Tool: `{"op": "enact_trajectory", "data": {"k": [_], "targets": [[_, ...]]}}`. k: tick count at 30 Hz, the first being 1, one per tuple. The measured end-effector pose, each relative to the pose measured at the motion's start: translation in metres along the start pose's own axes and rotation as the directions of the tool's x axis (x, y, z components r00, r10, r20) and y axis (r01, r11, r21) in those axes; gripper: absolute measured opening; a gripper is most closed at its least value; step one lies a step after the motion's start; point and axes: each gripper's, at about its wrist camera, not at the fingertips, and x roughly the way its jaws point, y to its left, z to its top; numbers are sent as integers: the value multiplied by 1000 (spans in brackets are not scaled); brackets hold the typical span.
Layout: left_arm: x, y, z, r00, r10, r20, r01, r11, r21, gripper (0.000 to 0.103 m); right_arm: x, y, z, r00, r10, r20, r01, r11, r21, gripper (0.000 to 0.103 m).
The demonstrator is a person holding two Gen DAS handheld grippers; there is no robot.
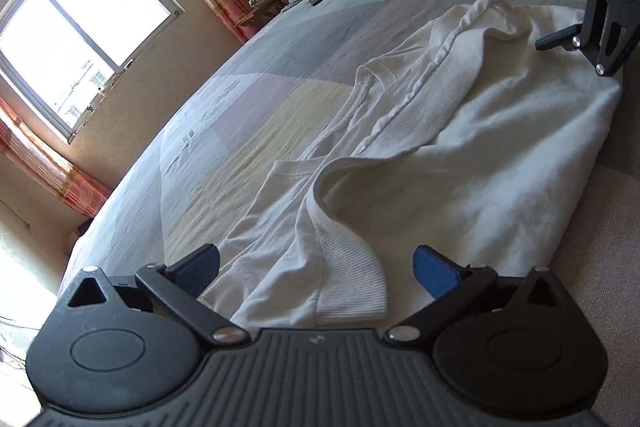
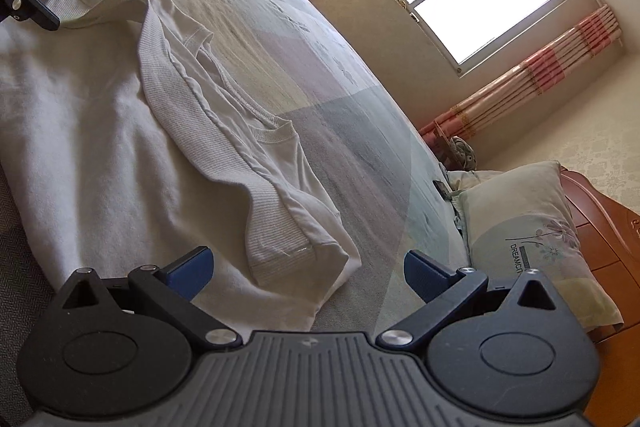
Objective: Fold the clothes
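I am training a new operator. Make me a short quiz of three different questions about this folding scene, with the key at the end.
1. True or false: the left gripper is shut on the white garment.
2. Multiple choice: where does the pillow printed DREAMCITY lie? A) on the floor B) at the head of the bed C) on top of the garment
3. Short answer: what lies directly ahead of the right gripper, between its open fingers?

Key:
1. False. Both grippers are open, and the garment lies loose on the bed.
2. B
3. A ribbed hem corner of the white garment.
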Motion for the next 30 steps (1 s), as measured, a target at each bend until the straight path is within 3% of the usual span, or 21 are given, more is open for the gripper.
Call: {"op": "enact_trajectory", "data": {"k": [5,11,15,18,22,24,27,30], "targets": [[17,16,4,999,-33,-20,31,996,-86,102,7,0,8,999,24,33,-25,999,26,103],[45,42,15,998,28,-51,-32,997,-65,102,36,-2,19,999,37,23,-37,999,6,103],[64,66,32,999,39,-32,-42,996,-76,102,50,-26,33,999,23,38,-24,999,30,103],[86,82,47,998,39,-41,-41,998,-52,102,65,-45,46,996,66,53,-68,997,32,103],[108,95,59,995,-62,-80,58,997,-44,102,98,-70,61,977,207,46,-209,977,43,103],[103,102,60,991,-110,-73,104,991,-82,102,114,-87,66,960,279,26,-280,954,111,103],[72,116,53,981,-194,11,193,965,-175,102,115,-110,65,948,314,45,-316,920,233,103],[37,127,32,959,-268,92,283,926,-252,102,89,-123,52,940,323,105,-340,888,310,103]]}}
